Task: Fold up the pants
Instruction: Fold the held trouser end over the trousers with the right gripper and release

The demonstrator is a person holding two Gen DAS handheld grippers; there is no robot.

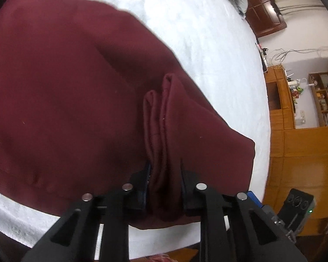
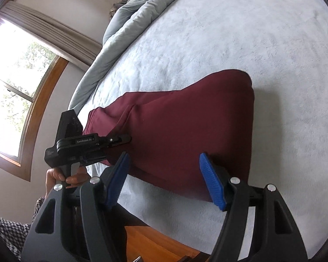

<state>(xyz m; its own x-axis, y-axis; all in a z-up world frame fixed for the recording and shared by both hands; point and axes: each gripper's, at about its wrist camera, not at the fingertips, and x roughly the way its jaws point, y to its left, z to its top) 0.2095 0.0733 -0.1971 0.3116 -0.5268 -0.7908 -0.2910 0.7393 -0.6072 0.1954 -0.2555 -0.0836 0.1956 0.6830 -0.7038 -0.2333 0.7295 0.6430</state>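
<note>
Dark red pants lie on a pale blue-white bed. My left gripper is shut on a bunched fold of the pants' edge, which stands up in pleats between its jaws. In the right wrist view the pants lie folded over on the bed. My right gripper is open, its blue pads just above the near edge of the pants and holding nothing. The left gripper shows at the pants' left end, held by a hand.
A crumpled grey-blue duvet lies along the far side of the bed. A window is at the left. Wooden cabinets and shelves stand beyond the bed's edge. A wooden surface sits below the near bed edge.
</note>
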